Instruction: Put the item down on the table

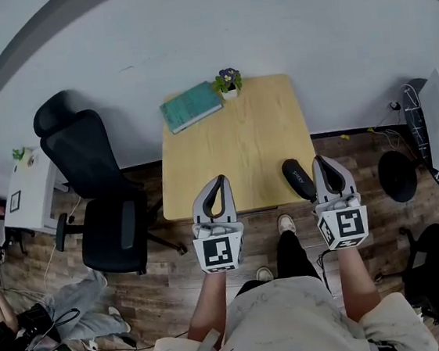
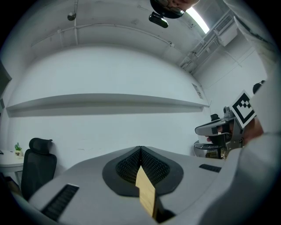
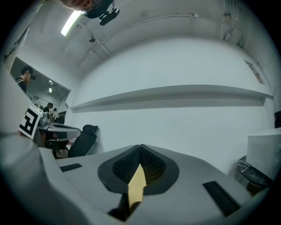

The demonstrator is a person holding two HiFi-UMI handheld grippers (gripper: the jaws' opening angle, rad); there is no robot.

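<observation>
Claws both closed, empty: left claw (image 1: pixel 219 182), right claw (image 1: pixel 321 161); black item (image 1: pixel 297 179) lies on table (image 1: pixel 239 137).

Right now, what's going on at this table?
A person stands at the near edge of a wooden table with a gripper in each hand. The left gripper and the right gripper are both shut and empty. A black oblong item lies on the table just beside the right gripper, apparently already put down. A teal book and a small potted plant sit at the far edge.
</observation>
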